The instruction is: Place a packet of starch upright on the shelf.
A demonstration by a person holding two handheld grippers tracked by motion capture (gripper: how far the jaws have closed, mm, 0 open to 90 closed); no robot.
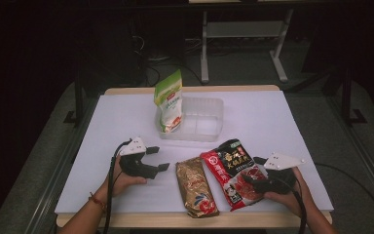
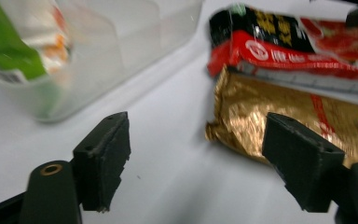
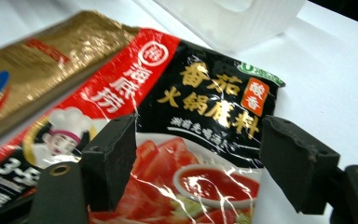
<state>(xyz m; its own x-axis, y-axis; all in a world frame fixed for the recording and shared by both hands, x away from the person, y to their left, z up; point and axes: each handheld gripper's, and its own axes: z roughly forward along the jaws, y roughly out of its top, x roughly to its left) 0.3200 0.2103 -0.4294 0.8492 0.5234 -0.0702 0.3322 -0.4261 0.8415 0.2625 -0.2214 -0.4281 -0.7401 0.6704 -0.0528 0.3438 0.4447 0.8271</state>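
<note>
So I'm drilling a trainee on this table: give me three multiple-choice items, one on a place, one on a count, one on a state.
1. Where is the green pouch? A in the tub B by the gold pouch C in a gripper
2. How many pouches lie flat on the table? A one B two C three
3. The left gripper is: A shut on gold pouch B open, empty C shut on tub

A: it stands in the tub's left end.
B: gold pouch and red pouch.
B: jaws apart over bare table.
</note>
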